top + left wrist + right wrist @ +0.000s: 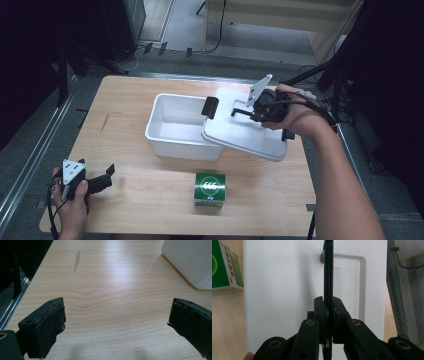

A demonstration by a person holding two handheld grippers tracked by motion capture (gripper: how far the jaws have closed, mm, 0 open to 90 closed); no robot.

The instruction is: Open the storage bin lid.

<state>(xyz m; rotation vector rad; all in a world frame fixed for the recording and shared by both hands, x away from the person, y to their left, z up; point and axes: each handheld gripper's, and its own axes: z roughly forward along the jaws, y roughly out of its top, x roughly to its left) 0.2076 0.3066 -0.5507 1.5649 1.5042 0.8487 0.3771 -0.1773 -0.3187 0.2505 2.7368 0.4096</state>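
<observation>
A white plastic bin (179, 148) stands open in the middle of the wooden table (125, 95). Its white lid (235, 137) hangs tilted over the bin's right side, partly covering it. My right gripper (256, 111) is shut on the lid's thin black handle (241, 111). In the right gripper view the jaws (328, 303) clamp the handle (328, 270) edge-on against the lid (287, 290). My left gripper (106, 174) rests near the table's front left corner, open, with nothing between its pads (51, 320). The bin's corner (190, 260) shows far off in the left gripper view.
A small green box (209, 189) sits in front of the bin near the table's front edge, and it shows beside the lid (224, 265) in the right gripper view. A black latch (210, 107) sticks up from the lid's left end. Dark stands and cables border the table.
</observation>
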